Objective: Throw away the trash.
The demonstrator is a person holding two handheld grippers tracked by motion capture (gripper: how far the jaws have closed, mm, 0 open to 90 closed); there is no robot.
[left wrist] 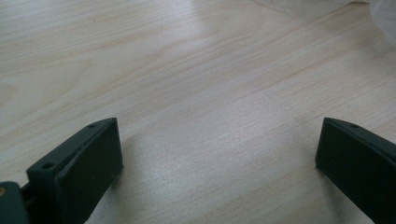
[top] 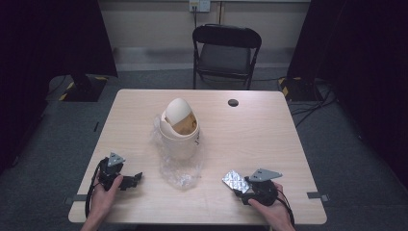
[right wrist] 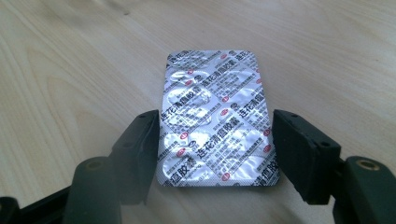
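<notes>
A silver foil blister pack (right wrist: 212, 93) with red and black print lies flat between the jaws of my right gripper (right wrist: 215, 126), each jaw pressing one long edge. From above, the pack (top: 234, 180) sits near the table's front right with the right gripper (top: 241, 187) just behind it. At the front left, my left gripper (top: 136, 177) rests low over the wood. Its jaws stand wide apart with bare table between them (left wrist: 219, 135).
A cream swing-lid bin (top: 179, 130) stands mid-table on a crumpled clear plastic bag (top: 180, 171), whose edge shows as clear plastic (left wrist: 383, 14). A black round cap (top: 233, 102) sits at the back of the table (top: 260, 139). A folding chair (top: 226, 48) stands beyond.
</notes>
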